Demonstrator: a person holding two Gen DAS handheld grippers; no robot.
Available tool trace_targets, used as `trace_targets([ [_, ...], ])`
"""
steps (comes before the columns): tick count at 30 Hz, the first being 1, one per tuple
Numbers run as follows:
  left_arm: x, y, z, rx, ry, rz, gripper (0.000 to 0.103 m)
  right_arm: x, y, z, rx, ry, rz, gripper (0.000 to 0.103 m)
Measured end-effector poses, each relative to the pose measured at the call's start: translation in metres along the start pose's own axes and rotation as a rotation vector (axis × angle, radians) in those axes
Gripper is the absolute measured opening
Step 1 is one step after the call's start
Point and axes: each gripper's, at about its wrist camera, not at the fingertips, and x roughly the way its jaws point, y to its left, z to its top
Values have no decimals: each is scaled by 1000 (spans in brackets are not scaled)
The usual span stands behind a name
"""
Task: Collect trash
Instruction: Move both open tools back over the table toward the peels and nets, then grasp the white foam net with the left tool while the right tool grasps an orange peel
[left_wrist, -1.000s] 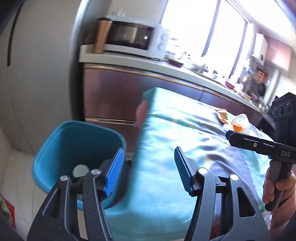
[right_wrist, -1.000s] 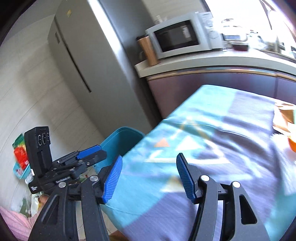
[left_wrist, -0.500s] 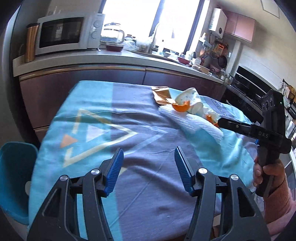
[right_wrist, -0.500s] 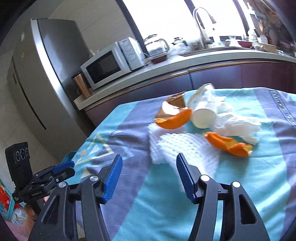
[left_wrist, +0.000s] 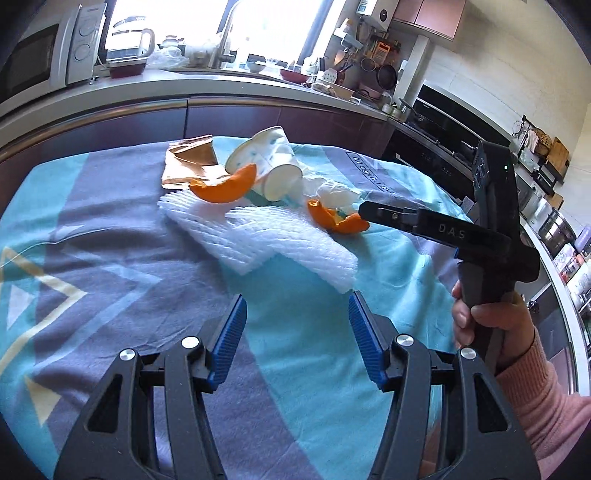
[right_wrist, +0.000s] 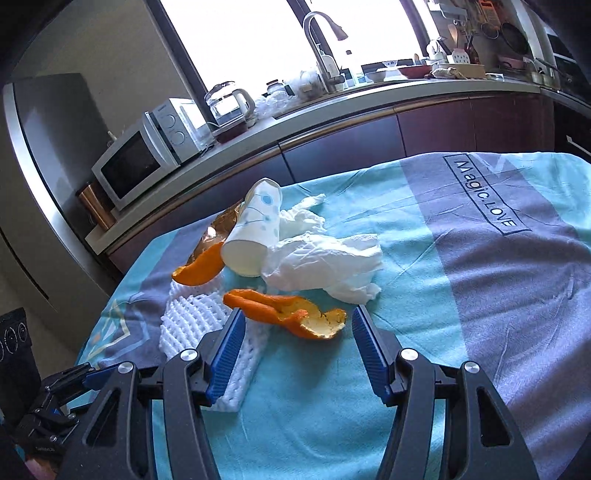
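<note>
Two tools appear, both with blue pads spread apart and gripping nothing. Left tool (left_wrist: 295, 332) sits at the lower centre of its frame above the cloth-covered counter (left_wrist: 110, 258). Right tool (right_wrist: 297, 343) sits at lower centre of its view, its pads flanking the near orange peel (right_wrist: 288, 314) without touching it. Trash lies clustered at mid-frame: white foam netting (left_wrist: 258, 236), a second orange peel (left_wrist: 225, 186) resting against a tipped paper cup (right_wrist: 251, 232), crumpled tissue (right_wrist: 328, 262) just right of the cup, and a brown wrapper (left_wrist: 190, 166) behind, possibly foil. Microwave (right_wrist: 144, 155) stands at upper left.
</note>
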Motion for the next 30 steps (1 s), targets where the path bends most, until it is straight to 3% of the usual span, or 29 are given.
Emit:
trace_targets([
  [13, 55, 2, 29, -146, 87, -105, 55, 18, 13, 3, -90, 85, 20, 56],
  [17, 68, 7, 33, -185, 109, -133, 45, 18, 17, 0, -112, 94, 14, 40],
  [19, 73, 9, 33, -206, 114, -142, 32, 17, 17, -1, -118, 98, 13, 35],
  [24, 72, 12, 29, -231, 100, -158, 20, 13, 19, -4, -131, 101, 22, 12],
  [30, 54, 6, 26, -184, 69, -135, 15, 3, 26, -10, -142, 83, 54, 7],
])
